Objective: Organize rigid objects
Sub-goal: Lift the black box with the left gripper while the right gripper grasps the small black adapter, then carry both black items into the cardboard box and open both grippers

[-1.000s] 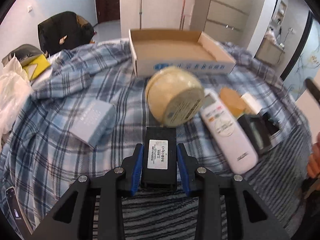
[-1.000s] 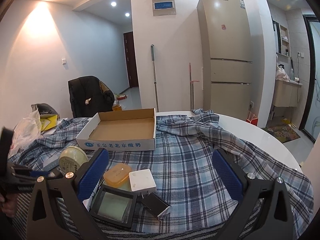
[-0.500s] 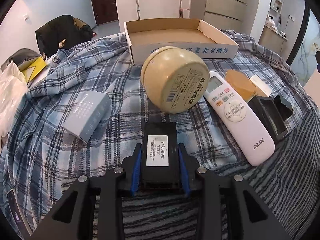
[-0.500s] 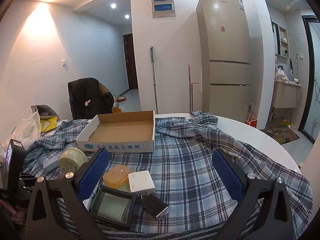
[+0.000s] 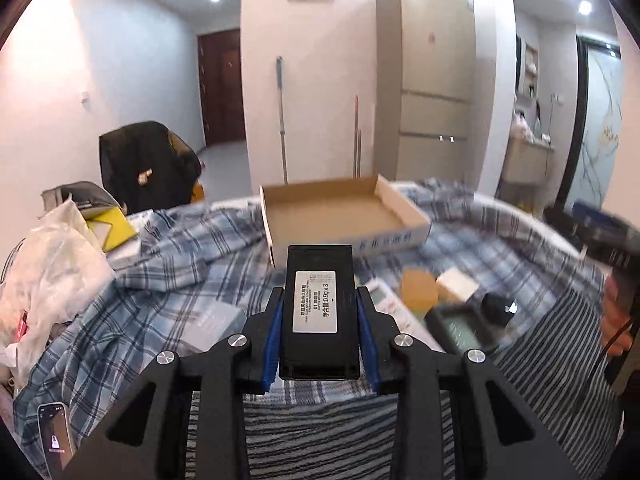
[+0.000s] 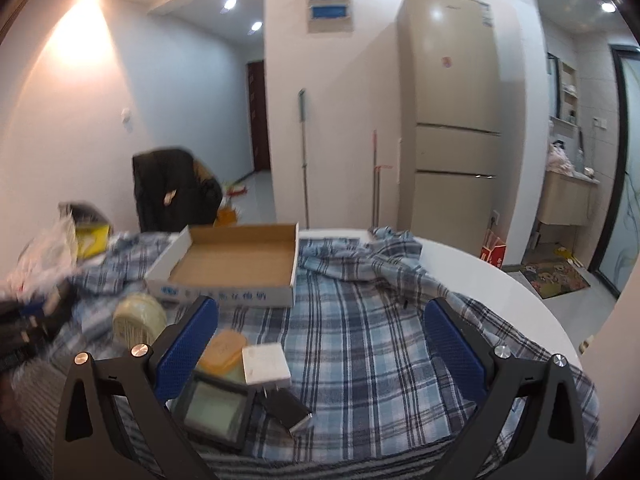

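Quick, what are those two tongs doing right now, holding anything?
Left tongs: closed on the black box.
Right tongs: open, holding nothing.

A home is shown. A tall fridge (image 6: 452,120), a mop (image 6: 304,160) leaned against the wall and a doormat (image 6: 556,276) are seen behind a cloth-covered tabletop (image 6: 500,280).

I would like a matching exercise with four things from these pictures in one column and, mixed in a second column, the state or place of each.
Things:
1. black box
2. cardboard tray
3. right gripper
4. white adapter

States:
A. empty, on the plaid cloth
B. open, holding nothing
C. clamped in the left gripper
D. beside the orange case

Pairs: 1-C, 2-A, 3-B, 4-D
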Demonstrator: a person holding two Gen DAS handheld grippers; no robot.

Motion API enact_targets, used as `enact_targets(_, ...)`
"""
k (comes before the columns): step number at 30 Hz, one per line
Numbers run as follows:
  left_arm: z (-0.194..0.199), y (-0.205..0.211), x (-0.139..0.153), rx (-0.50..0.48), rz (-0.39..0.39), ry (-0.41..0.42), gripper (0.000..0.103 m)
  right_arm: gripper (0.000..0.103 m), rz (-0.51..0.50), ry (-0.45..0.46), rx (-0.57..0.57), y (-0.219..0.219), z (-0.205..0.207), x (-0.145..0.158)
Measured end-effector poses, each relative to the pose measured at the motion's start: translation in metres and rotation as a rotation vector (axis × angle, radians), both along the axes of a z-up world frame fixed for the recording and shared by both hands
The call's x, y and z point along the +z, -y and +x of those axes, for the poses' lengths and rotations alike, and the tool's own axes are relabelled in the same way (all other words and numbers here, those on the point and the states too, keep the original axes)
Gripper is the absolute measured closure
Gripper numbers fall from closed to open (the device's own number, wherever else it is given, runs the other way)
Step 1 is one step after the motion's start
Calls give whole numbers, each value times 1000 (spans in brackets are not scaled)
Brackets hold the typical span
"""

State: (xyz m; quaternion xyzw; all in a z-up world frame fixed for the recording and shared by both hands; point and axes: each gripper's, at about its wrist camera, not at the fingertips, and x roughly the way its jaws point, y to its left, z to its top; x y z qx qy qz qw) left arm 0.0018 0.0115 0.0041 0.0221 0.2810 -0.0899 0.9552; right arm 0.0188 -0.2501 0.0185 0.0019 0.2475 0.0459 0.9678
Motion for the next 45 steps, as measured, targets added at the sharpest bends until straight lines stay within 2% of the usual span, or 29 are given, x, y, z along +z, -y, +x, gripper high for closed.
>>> enact_targets(2, -2, -2, 5, -16, -49, 22, 67, 6, -6, -68, 39, 0, 5, -8)
enact_targets(4, -6, -3, 7, -28, -81, 48, 67, 18, -8, -141, 98, -2, 12, -18)
enact_targets(6, -8, 0, 7, -32, -76, 64, 67, 24, -22, -211, 156, -8, 19, -30)
enact_targets(10, -4, 5, 1, -29, -66, 34, 67, 32, -70, -309, 231, -19, 29, -54)
enact_targets(14, -2, 5, -4, -23, -38, 23, 67, 42, -122, -396, 276, -21, 38, -75)
enact_targets(16, -1, 4, -7, -27, -35, 13, 67, 47, -118, -440, 291, -18, 43, -83)
enact_targets(18, 2, 4, -10, -29, -38, -4, 67, 54, -112, -470, 299, -14, 46, -88)
enact_targets(21, 5, 5, -13, -43, -45, -27, 67, 59, -133, -489, 303, -14, 50, -95)
enact_targets(22, 5, 6, -13, -44, -38, -30, 67, 66, -136, -500, 303, -14, 51, -97)
enact_targets(24, 6, 9, -15, -47, -25, -35, 67, 71, -127, -521, 309, -15, 54, -102)
enact_targets(30, 5, 13, -15, -59, -16, -40, 67, 72, -107, -531, 305, -17, 60, -104)
enact_targets(35, 3, 13, -14, -47, -16, -43, 67, 74, -97, -524, 242, -13, 61, -102)
enact_targets(39, 1, 11, -12, -36, 0, -45, 67, 74, -110, -474, 244, -13, 52, -91)
enact_targets(45, -2, 9, -5, -25, 15, -36, 67, 74, -80, -368, 253, -13, 42, -56)
